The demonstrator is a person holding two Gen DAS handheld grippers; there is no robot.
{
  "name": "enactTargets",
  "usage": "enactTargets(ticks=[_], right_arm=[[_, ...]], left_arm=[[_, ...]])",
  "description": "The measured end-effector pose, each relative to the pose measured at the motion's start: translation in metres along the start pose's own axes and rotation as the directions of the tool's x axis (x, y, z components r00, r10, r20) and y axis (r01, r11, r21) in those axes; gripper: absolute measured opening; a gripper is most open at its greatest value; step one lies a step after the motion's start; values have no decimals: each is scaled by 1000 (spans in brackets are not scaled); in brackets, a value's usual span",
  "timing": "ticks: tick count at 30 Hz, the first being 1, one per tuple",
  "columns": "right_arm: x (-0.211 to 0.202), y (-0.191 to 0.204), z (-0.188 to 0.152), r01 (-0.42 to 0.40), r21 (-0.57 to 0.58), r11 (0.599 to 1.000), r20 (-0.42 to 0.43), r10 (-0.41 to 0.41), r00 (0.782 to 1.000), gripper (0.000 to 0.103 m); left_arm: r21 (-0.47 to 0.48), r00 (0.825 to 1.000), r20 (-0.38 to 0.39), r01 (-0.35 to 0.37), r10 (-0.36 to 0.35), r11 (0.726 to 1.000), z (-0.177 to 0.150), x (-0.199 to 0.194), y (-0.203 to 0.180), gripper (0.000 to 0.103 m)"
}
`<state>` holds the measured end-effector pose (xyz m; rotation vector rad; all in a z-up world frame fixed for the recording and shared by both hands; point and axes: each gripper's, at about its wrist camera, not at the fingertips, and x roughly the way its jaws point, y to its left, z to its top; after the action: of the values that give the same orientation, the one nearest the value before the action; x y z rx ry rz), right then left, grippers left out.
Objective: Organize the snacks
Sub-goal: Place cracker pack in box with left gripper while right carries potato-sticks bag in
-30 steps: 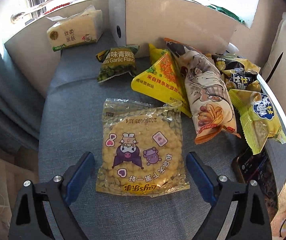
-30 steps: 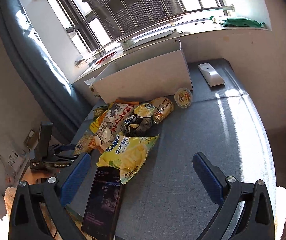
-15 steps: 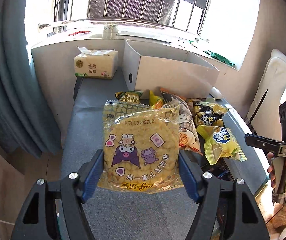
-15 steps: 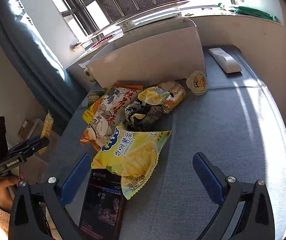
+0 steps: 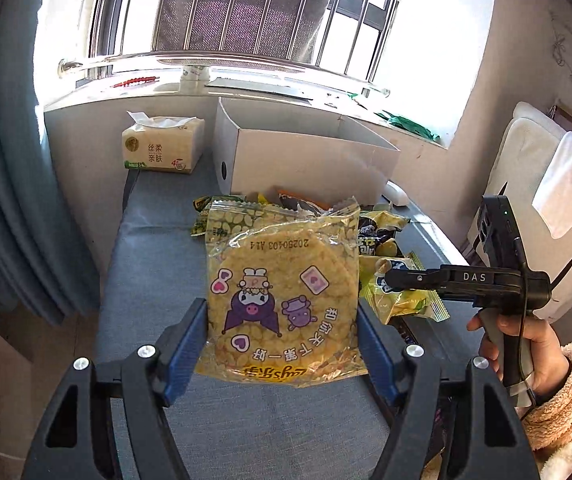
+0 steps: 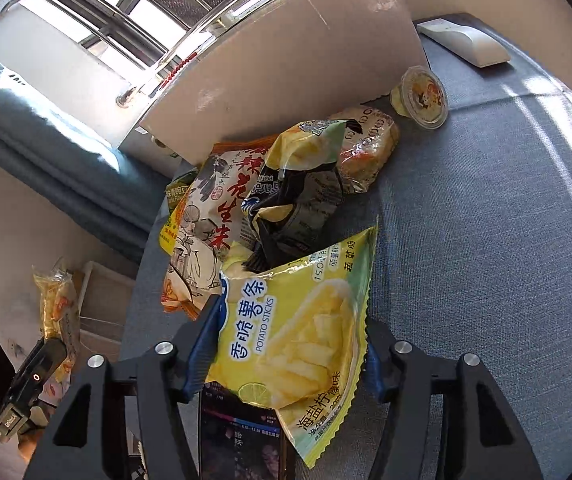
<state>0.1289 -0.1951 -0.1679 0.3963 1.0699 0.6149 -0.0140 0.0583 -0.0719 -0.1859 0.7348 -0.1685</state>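
Yellow crinkly plastic dominates both views: the left gripper point(image 5: 282, 344) clamps a clear-and-yellow packet of round corn crackers point(image 5: 282, 292) printed with purple cartoon figures, lifted clear of the grey-blue fabric bench point(image 5: 154, 280) and facing the open white cardboard box point(image 5: 306, 160) under the window. That box looks like the likely destination, and no snack can be seen inside it from here, so the sorting seems barely begun. A heap of bags is left in front of the box: a cream-and-orange peanut bag point(image 6: 206, 240), a black-and-yellow crumpled pouch point(image 6: 298, 200), a clear-wrapped pastry point(image 6: 366, 144) and a small plastic jelly cup point(image 6: 422, 96).

The right gripper point(image 6: 290, 356) angles down over a pale-yellow potato-stick bag point(image 6: 298, 340) lying partly on a dark phone point(image 6: 242, 448). Its jaws have just been closing, and the blue pads now sit against the bag's edges, though the bag has not left the bench. A fleece-sleeved hand point(image 5: 522, 348) grips its handle.
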Motion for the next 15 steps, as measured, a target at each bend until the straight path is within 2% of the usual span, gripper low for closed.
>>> enactTargets(ticks=[4, 8, 12, 15], right_arm=[[-25, -7, -4, -46, 9, 999, 41, 45, 998, 54], [-66, -14, -6, -81, 8, 997, 108, 79, 991, 54], [-113, -15, 9, -59, -30, 998, 219, 65, 974, 54], [-133, -9, 35, -34, -75, 997, 281, 53, 958, 54]], left_arm=[[6, 1000, -1, 11, -11, 1000, 3, 5, -5, 75], [9, 999, 9, 35, -35, 999, 11, 7, -9, 75], [37, 998, 30, 48, -49, 998, 33, 11, -17, 75], [55, 996, 68, 60, -64, 997, 64, 15, -25, 75]])
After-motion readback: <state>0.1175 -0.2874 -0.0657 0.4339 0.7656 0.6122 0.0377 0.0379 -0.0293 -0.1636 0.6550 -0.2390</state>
